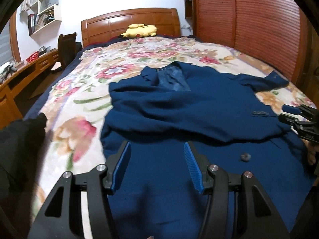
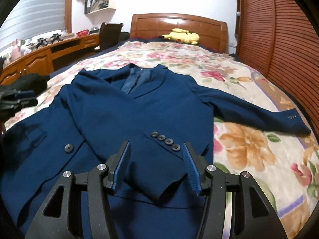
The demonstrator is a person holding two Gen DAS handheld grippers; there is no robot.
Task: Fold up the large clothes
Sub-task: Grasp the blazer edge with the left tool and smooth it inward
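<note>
Lying face-up on the floral bed (image 2: pixel 249 91), blue jacket (image 2: pixel 123 115) under both claws; one sleeve (image 2: pixel 159 155) folded across beneath right claw (image 2: pixel 156 164), jaws apart, empty; left claw (image 1: pixel 157 166) likewise apart, empty; other sleeve (image 2: pixel 259 113) beyond right claw, body unfolded.

Matt navy cloth jacket (image 2: pixel 111 107), glossy wooden headboard (image 2: pixel 179 25), soft floral blanket (image 2: pixel 249 139), plush yellow toy (image 2: pixel 182 35)

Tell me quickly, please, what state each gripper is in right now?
Left gripper: open, holding nothing, above the blue jacket.
Right gripper: open, holding nothing, over the folded sleeve.
</note>
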